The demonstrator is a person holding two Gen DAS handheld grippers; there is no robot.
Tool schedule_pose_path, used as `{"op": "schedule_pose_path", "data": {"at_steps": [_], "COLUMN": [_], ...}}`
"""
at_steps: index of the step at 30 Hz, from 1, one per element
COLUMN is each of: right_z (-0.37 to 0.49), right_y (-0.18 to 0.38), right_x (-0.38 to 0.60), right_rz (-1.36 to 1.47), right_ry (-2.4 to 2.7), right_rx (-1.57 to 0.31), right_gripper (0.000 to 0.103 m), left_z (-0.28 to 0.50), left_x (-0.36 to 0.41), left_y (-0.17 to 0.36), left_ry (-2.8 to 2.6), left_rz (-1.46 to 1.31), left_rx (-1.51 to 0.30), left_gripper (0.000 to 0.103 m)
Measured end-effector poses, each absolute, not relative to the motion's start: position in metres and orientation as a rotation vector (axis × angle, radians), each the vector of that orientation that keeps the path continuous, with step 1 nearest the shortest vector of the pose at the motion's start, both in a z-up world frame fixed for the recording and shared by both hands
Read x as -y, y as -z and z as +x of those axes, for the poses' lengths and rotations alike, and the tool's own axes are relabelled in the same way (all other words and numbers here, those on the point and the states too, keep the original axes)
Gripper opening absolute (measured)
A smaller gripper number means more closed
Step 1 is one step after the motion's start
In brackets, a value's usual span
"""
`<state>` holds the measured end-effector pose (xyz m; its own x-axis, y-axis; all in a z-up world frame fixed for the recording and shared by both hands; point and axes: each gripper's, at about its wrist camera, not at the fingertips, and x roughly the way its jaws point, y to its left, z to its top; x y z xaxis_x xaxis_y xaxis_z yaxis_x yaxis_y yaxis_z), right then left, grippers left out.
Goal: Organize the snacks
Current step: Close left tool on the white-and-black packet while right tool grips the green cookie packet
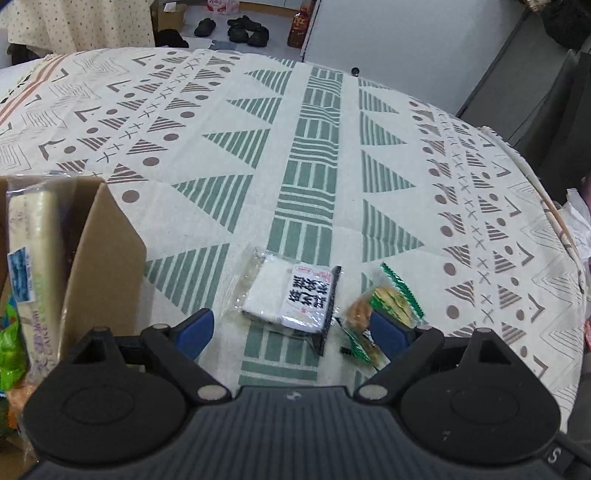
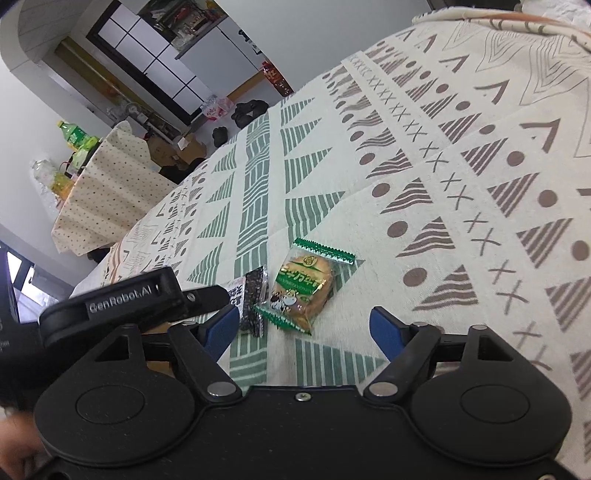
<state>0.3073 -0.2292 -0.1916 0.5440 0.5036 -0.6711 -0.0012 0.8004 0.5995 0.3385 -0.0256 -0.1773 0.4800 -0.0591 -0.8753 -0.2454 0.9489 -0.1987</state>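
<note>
A white and black snack packet point(image 1: 295, 295) lies on the patterned tablecloth, just ahead of my open left gripper point(image 1: 295, 328). A green-edged cookie packet point(image 1: 384, 310) lies beside it, partly behind the right blue pad. A cardboard box point(image 1: 99, 258) at the left holds a long pale cake packet point(image 1: 29, 266) and green snacks. In the right wrist view the cookie packet point(image 2: 303, 288) lies just ahead of my open, empty right gripper point(image 2: 306, 325). The black edge of the other packet point(image 2: 253, 295) shows by the left gripper's body point(image 2: 122, 295).
The tablecloth point(image 1: 314, 166) covers the whole table, whose far edge curves away. Shoes point(image 1: 243, 27) and a bottle lie on the floor beyond. A second covered table point(image 2: 110, 184) with bottles stands far left in the right wrist view.
</note>
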Motion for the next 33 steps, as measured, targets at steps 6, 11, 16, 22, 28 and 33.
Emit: {"op": "schedule_pose_path", "data": {"at_steps": [6, 11, 16, 22, 28, 33], "right_z": [0.324, 0.334, 0.341, 0.341, 0.330, 0.324], "right_y": [0.209, 0.219, 0.223, 0.223, 0.216, 0.214], "right_x": [0.219, 0.213, 0.207, 0.214, 0.232, 0.241], "right_rz": [0.621, 0.640, 0.641, 0.648, 0.635, 0.625], "right_ry": [-0.314, -0.315, -0.318, -0.307, -0.281, -0.243], "right_rx": [-0.997, -1.018, -1.033, -1.036, -1.037, -1.028], "right_gripper": [0.069, 0.061, 0.039, 0.018, 0.007, 0.007], "left_z": [0.352, 0.359, 0.365, 0.367, 0.364, 0.360], "left_x": [0.016, 0.012, 0.016, 0.019, 0.022, 0.022], "left_y": [0.195, 0.205, 0.210, 0.210, 0.207, 0.204], "left_ry": [-0.138, -0.143, -0.149, -0.166, -0.155, -0.153], "left_rz": [-0.321, -0.331, -0.307, -0.282, -0.274, -0.289], "left_rx": [-1.078, -1.080, -1.072, -1.062, -1.046, -1.061], "left_gripper": [0.090, 0.090, 0.090, 0.083, 0.071, 0.064]}}
